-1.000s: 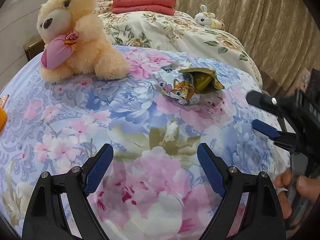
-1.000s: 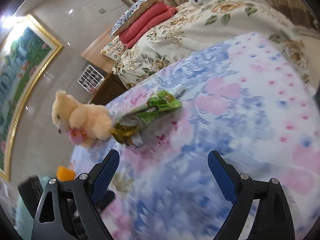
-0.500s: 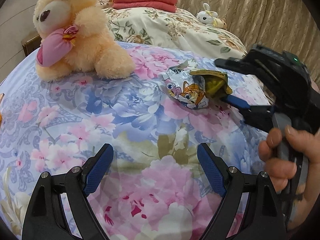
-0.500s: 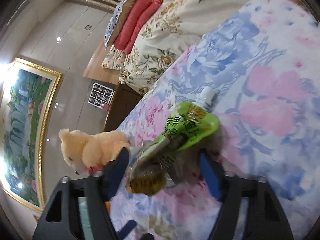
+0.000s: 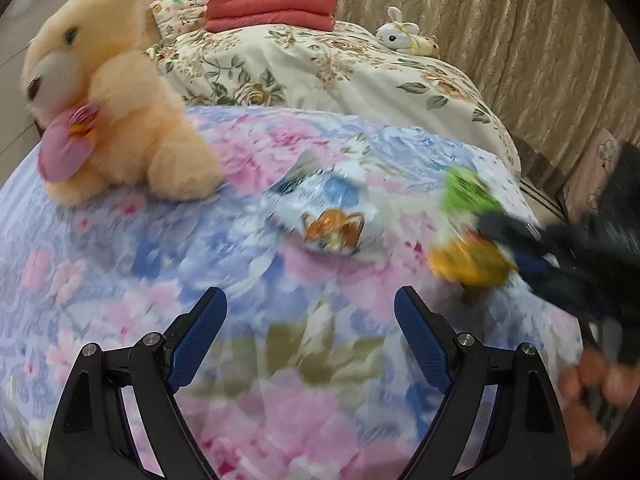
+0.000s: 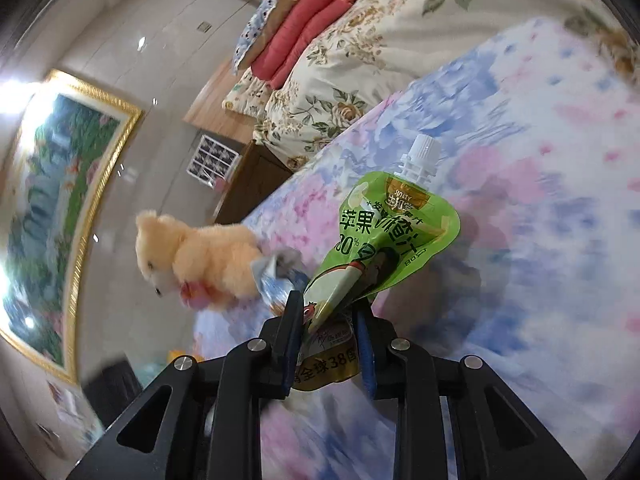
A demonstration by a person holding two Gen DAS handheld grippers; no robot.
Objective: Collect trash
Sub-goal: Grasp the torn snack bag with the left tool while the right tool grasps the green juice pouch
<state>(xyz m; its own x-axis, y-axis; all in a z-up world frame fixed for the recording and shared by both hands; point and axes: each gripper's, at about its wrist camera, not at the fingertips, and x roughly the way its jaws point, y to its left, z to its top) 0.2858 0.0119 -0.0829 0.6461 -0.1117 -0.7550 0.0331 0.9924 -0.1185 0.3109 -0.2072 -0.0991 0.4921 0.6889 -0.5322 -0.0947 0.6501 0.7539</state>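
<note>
Plush peach teddy bear point(image 5: 116, 116) sits far left on the floral bedspread point(image 5: 132, 256), holding a pink heart; not trash, I leave it alone.

Left gripper point(image 5: 310, 322): fingers spread wide, nothing between them, hovering low over the quilt and aimed toward the middle of the bed.

Centre: blue-and-white snack wrapper point(image 5: 332, 216) with an orange cartoon cat lies flat on the quilt, ahead of the left gripper and apart from it. Half a second ago the green juice pouch lay touching its right edge; now the wrapper lies alone. That makes it the next pickup, by my reckoning, and my left hand is free for it.

Right: the change. The right gripper point(image 6: 328, 312), a second ago open and short of the target, has closed. Its fingers are pressed onto the lower end of the green juice pouch point(image 6: 384, 240), white spout pointing up and away. A yellow-gold wrapper point(image 6: 326, 364) is caught in the same pinch beneath it. Left view shows the pouch point(image 5: 466, 194) blurred and, I judge, already lifted clear of the quilt. So two pieces of trash appear to be in hand, one still lying.

Containers: no bin or bag visible in either view. I cannot tell where the load goes.
</note>
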